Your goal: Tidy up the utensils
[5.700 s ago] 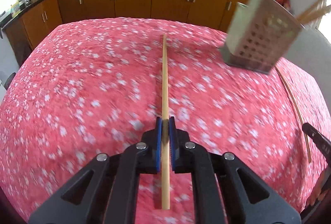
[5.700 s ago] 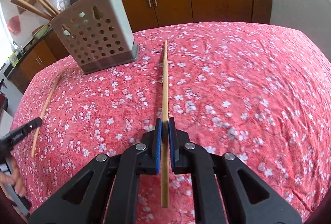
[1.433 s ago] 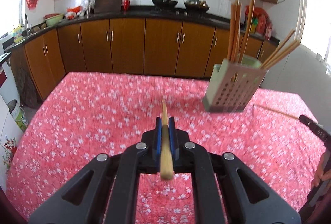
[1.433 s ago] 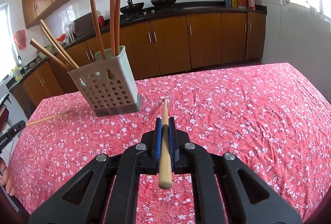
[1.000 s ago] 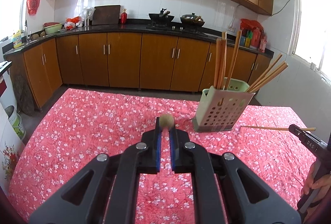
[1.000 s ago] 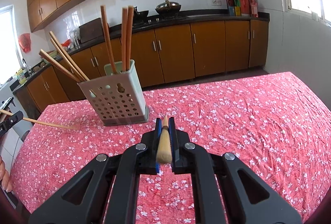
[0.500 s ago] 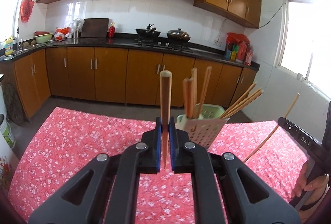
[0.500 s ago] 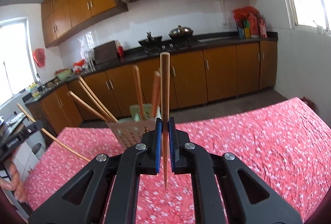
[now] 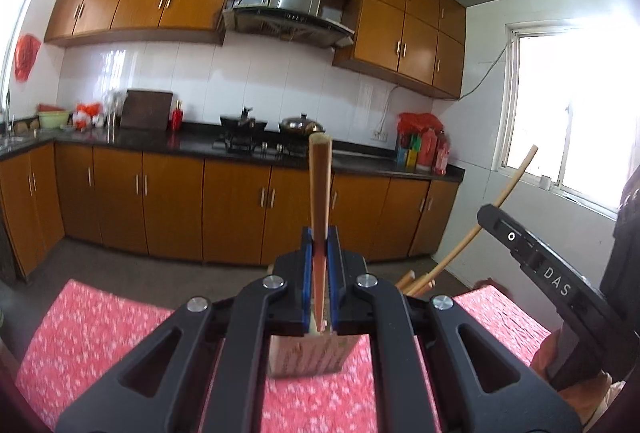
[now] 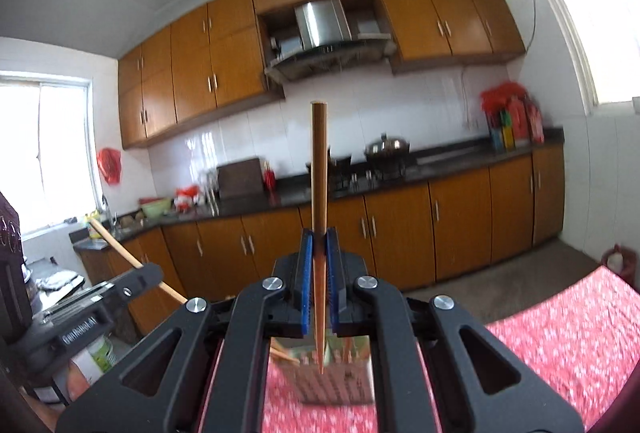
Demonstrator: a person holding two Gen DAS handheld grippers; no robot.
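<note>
My left gripper (image 9: 319, 245) is shut on a wooden chopstick (image 9: 320, 189) that stands upright, thick end up. Below it, mostly hidden by the gripper's arms, sits the perforated pale utensil holder (image 9: 308, 355) with several chopsticks (image 9: 416, 283) leaning out. My right gripper (image 10: 319, 245) is shut on a second upright chopstick (image 10: 319, 217), its thin tip hanging just over the holder (image 10: 332, 379). The other gripper (image 9: 552, 281) shows at the right of the left wrist view with its chopstick (image 9: 508, 189), and the left one (image 10: 96, 305) at the left of the right wrist view.
The holder stands on a table with a red floral cloth (image 9: 96, 317). Behind it run brown lower cabinets (image 9: 168, 209), a dark counter with pans (image 9: 296, 125) and a range hood (image 9: 288, 9). A person's hand (image 9: 576, 365) holds the right gripper.
Both grippers have risen and tipped up toward level, turning their chopsticks from end-on to upright. The holder has dropped from mid-frame to beneath the fingers in both views.
</note>
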